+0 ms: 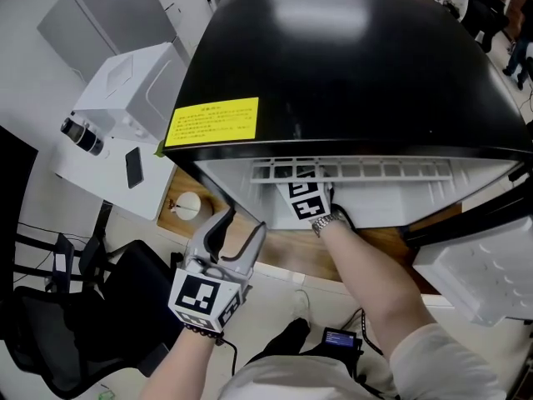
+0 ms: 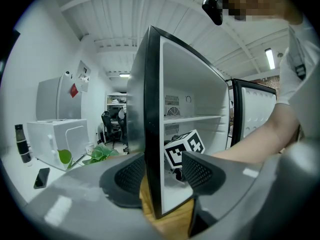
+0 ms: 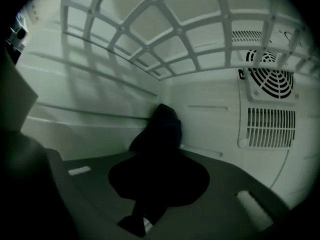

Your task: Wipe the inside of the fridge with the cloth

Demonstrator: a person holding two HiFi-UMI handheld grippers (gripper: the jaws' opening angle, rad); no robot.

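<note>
Deep inside the fridge (image 1: 350, 65), low in a rear corner, the dark cloth (image 3: 162, 129) is bunched in the clenched jaws of the right gripper (image 3: 159, 176). Its free end is pushed into the seam where the fridge's side wall meets its back wall, likely so the wipe reaches that corner. Above it spans the fridge's wire shelf (image 3: 165, 29), and the fan grille (image 3: 274, 79) sits on the back wall. At the fridge's front edge the left gripper (image 2: 161, 173) is released. Its jaws stand wide on either side of the side wall without pressing it, probably placed there to steady the cabinet.
</note>
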